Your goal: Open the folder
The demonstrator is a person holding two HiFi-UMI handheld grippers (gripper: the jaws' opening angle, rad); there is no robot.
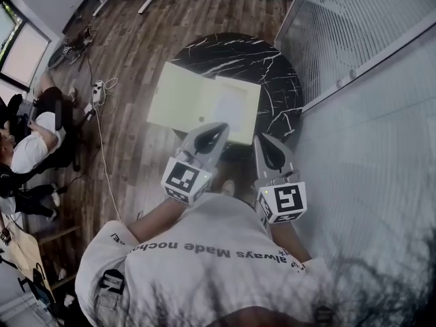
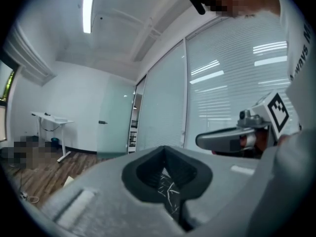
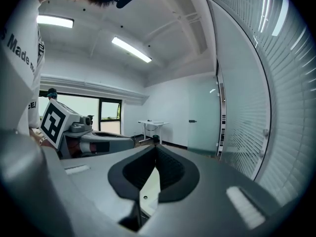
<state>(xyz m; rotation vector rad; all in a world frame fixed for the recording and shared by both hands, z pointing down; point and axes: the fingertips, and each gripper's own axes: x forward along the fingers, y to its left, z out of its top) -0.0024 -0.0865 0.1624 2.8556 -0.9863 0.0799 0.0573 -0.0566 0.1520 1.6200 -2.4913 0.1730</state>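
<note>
Left gripper (image 1: 219, 127) and right gripper (image 1: 263, 139) hover closed and empty over the pale folder (image 1: 197, 101) on the marble table (image 1: 238, 52). It looks light and bendy; pinch a cover edge.

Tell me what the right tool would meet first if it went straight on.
Nothing near: the right tool points almost level, above the folder. The way looks free up to the far white desk, though depth is unclear.

White short-sleeved T-shirt (image 1: 191, 285), dark lettering (image 1: 225, 253), grey left tool (image 1: 220, 128), grey right tool (image 1: 263, 139), black pads (image 2: 145, 174), white cubes (image 1: 185, 180) with black squares
</note>
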